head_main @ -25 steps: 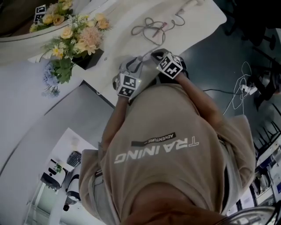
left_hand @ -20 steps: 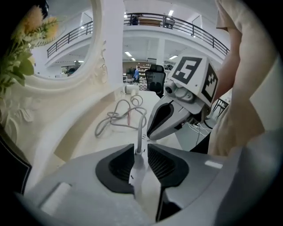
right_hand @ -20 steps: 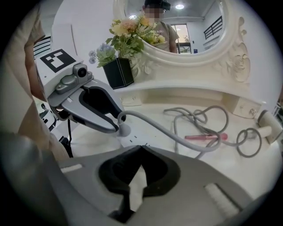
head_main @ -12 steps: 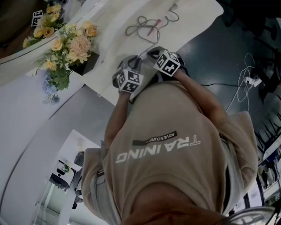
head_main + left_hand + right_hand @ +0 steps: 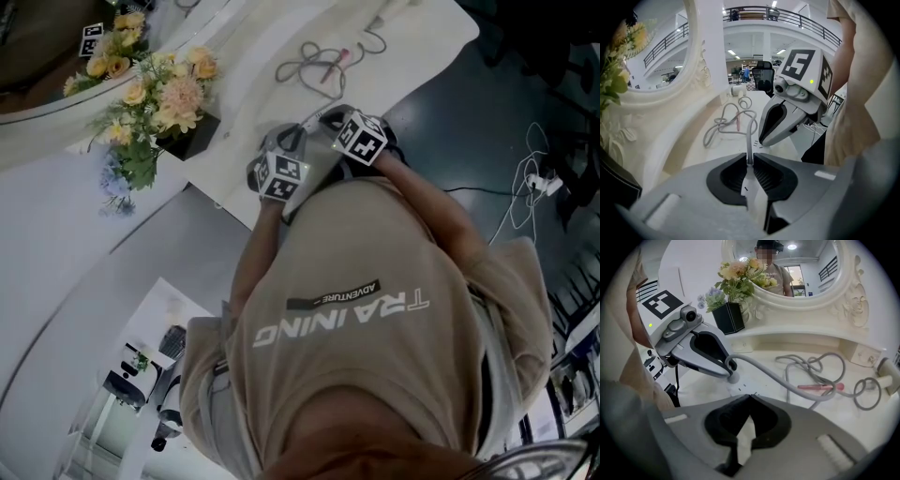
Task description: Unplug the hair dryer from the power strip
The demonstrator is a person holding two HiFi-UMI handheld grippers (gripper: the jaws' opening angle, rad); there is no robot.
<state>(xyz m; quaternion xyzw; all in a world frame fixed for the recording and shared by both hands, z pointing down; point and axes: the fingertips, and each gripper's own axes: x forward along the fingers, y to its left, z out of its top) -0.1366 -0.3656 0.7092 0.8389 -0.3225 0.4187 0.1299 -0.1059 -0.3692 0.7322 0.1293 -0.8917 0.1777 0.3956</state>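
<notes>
Where the grey cord (image 5: 762, 371) ends, the left gripper (image 5: 749, 161) is clamped on it. Jaws are pressed together, with the cord pinched right at the tips and running up and away over the white tabletop (image 5: 253, 56). Right gripper view shows the same at upper left of frame: the cord curls round the left gripper's tip, and a small grey round end (image 5: 734, 377) sits just below it on the table. Can't tell if that end is the plug.

Right gripper (image 5: 751, 395): jaws together, tips touching, nothing between them. Just ahead of the tips the table carries a few small dark marks (image 5: 740, 389); can't tell what they are.

Rest of the cord lies in loose loops mid-table, centre-right of the right gripper view, crossing a pink stick (image 5: 820, 386). One loop lies near a pale cylinder (image 5: 887, 375) cut off at the right edge. Can't tell if that's the dryer.

Head view, top centre: both grippers sit close together at the near table edge, right one slightly higher in frame, just above the person's beige shirt (image 5: 375, 262). Flowers (image 5: 155, 94) in a black pot (image 5: 192, 131) at upper left. A small white block (image 5: 539, 185) with white leads lies on the dark floor (image 5: 469, 122) at far right; too small to identify.
</notes>
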